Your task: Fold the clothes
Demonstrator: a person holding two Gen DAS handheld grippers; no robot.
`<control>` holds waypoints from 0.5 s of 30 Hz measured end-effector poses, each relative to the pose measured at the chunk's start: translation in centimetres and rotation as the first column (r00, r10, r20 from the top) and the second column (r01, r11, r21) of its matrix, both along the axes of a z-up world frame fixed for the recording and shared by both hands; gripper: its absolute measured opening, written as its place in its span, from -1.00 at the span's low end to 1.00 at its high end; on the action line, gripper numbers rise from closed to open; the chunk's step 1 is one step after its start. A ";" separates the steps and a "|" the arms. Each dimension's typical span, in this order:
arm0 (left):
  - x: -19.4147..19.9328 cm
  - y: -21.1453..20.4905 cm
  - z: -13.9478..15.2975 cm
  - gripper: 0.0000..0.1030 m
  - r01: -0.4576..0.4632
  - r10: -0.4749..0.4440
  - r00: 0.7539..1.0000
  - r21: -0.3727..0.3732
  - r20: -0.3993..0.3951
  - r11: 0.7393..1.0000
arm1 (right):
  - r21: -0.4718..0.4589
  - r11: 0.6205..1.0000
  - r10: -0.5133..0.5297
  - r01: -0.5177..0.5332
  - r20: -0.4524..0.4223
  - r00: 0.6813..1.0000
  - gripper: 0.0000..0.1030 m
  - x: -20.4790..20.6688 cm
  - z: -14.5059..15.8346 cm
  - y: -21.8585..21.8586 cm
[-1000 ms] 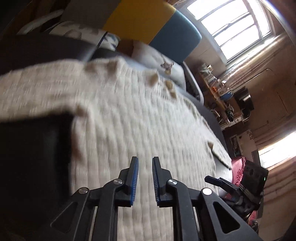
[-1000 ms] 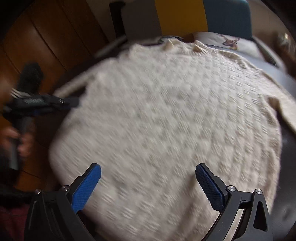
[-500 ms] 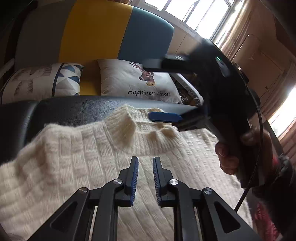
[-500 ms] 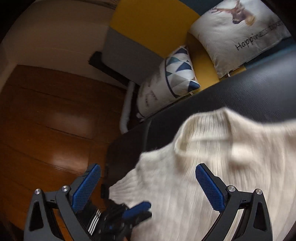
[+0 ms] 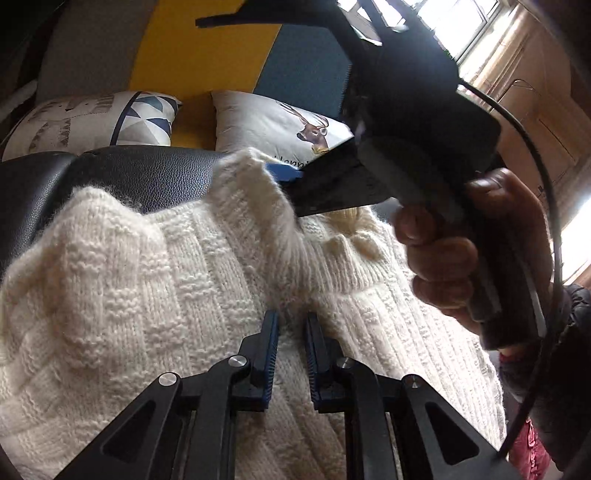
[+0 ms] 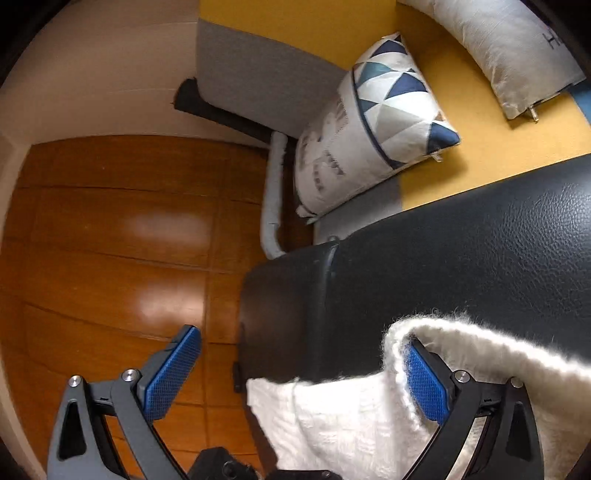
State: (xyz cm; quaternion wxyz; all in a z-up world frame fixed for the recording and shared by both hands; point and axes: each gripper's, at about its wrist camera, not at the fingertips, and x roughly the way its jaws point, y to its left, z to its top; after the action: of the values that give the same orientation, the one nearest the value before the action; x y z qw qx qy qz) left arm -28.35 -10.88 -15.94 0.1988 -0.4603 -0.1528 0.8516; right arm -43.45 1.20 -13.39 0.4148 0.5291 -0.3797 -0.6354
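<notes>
A cream knitted sweater lies spread on a black leather bench. My left gripper hovers just above the sweater below its collar, jaws nearly together with a narrow gap and nothing between them. My right gripper is wide open at the collar; its right finger sits inside the collar's fold, the left finger hangs over the floor. In the left wrist view the right gripper's blue pad touches the collar edge.
Behind the bench is a grey, yellow and blue sofa with a triangle-patterned cushion and a deer-print cushion. Wooden floor lies left of the bench end. A bright window is at the right.
Both grippers have swung from the sweater's body toward the collar. The right gripper has moved in so that one finger is now in the collar fold. The left gripper has come lower over the knit.
</notes>
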 end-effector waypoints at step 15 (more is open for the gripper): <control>-8.3 2.0 2.1 -0.52 0.026 -0.071 0.988 0.308 0.136 0.951 | 0.355 0.912 -0.141 0.207 -0.203 0.969 1.00 10.2 3.5 14.4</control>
State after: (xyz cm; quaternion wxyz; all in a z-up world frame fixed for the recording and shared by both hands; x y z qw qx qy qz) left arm -36.62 -8.84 -13.88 0.2768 -0.4883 -0.2853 0.7769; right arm -33.25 15.58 -9.90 0.2796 0.5051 -0.2603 -0.7739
